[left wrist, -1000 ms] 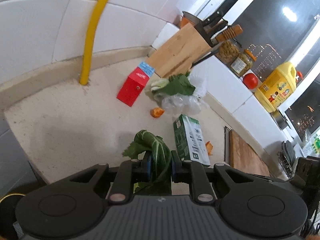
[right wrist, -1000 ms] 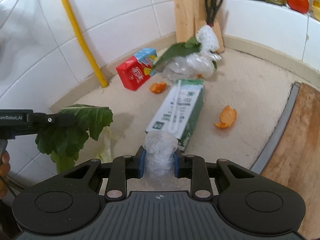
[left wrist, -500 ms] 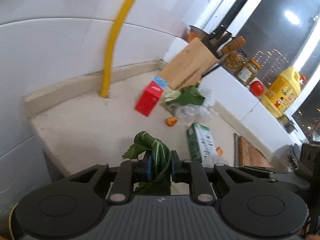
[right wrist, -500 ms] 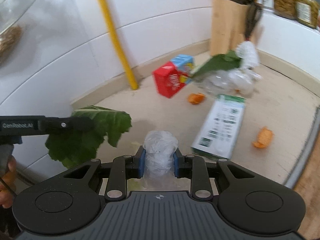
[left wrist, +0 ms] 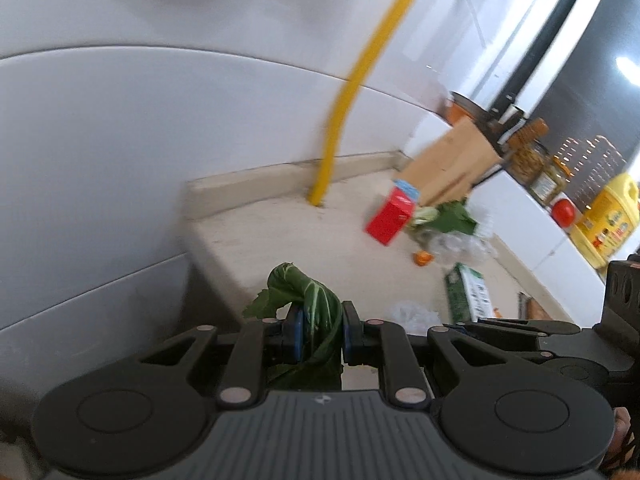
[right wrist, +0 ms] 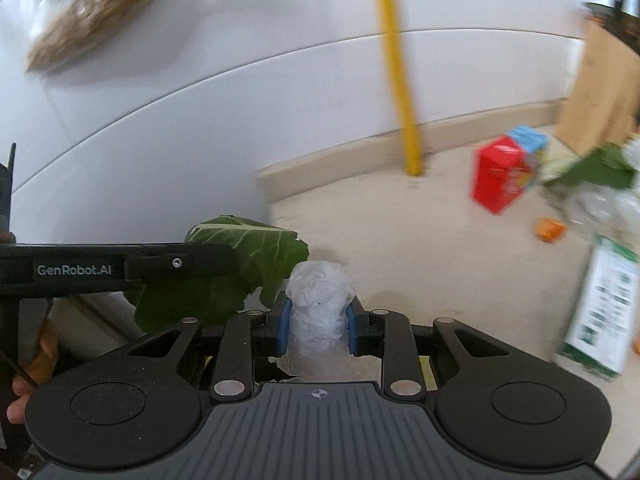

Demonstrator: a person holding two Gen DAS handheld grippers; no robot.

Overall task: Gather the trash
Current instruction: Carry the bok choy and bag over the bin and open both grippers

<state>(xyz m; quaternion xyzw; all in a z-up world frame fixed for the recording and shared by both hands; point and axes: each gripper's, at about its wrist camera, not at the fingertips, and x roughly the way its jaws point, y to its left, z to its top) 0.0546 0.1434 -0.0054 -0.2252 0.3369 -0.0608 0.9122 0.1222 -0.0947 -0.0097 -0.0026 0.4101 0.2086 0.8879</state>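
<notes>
Past the counter edge, you carry two scraps.
Your left gripper pinches the limp leaf; your right gripper squeezes crumpled plastic. Either could slip out.

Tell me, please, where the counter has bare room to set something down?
Bare counter runs from the yellow pipe and the near edge to the red carton. Beyond, it is crowded: leaf and plastic pile, orange peel, green-and-white carton.

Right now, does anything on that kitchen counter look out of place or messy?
Yes. Trash lies scattered on the counter: a red carton tipped askew, a green-and-white carton lying flat, an orange peel, and crumpled plastic under a leaf.
</notes>
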